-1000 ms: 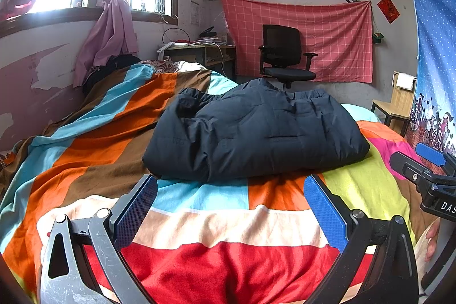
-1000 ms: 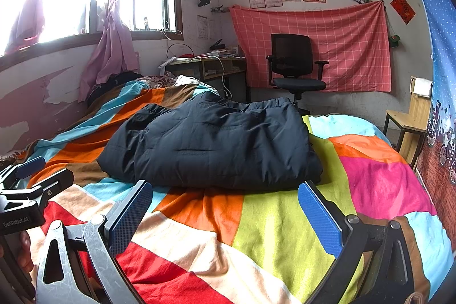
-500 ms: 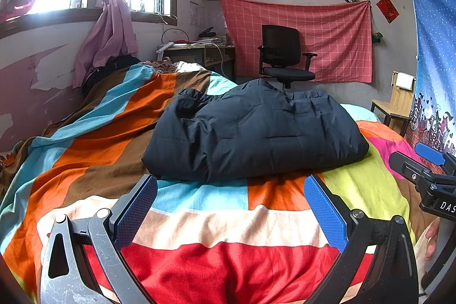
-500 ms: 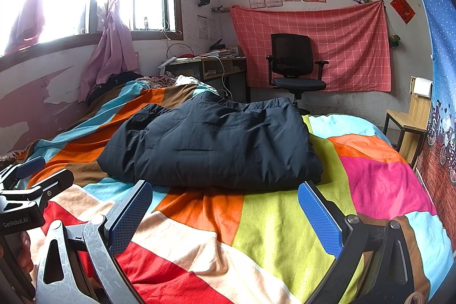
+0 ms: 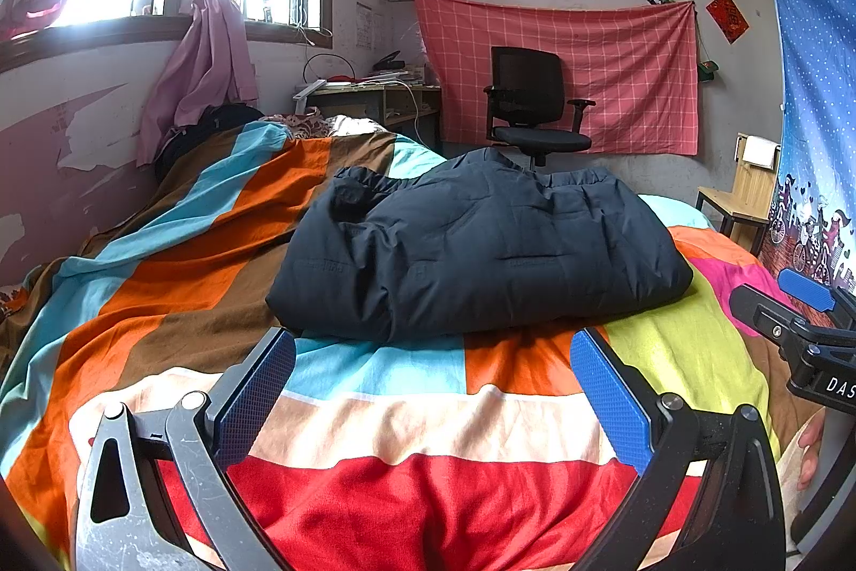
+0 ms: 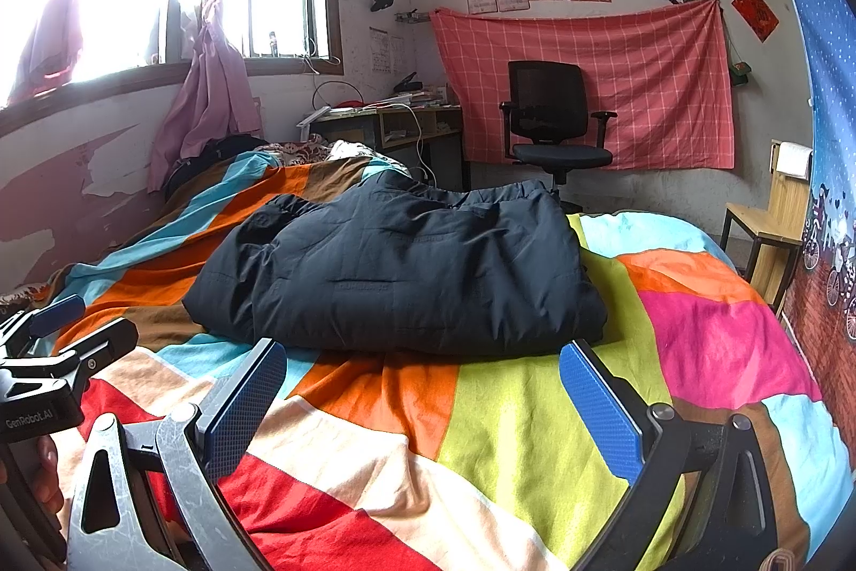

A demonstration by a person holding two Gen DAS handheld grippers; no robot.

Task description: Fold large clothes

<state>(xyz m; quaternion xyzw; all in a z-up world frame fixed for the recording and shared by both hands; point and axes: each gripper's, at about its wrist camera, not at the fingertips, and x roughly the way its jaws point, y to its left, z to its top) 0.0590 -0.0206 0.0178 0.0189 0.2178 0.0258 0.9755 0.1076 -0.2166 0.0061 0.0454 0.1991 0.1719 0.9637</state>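
Both claws, the left gripper (image 5: 430, 397) and the right gripper (image 6: 420, 397), are held released and empty above the striped bedspread (image 5: 428, 426). A folded dark padded jacket (image 5: 476, 250) is seen lying on the bedspread just beyond them.

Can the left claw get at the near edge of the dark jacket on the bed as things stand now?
Probably yes. The left claw is open and empty, and only bare striped bedspread lies between it and the dark jacket.
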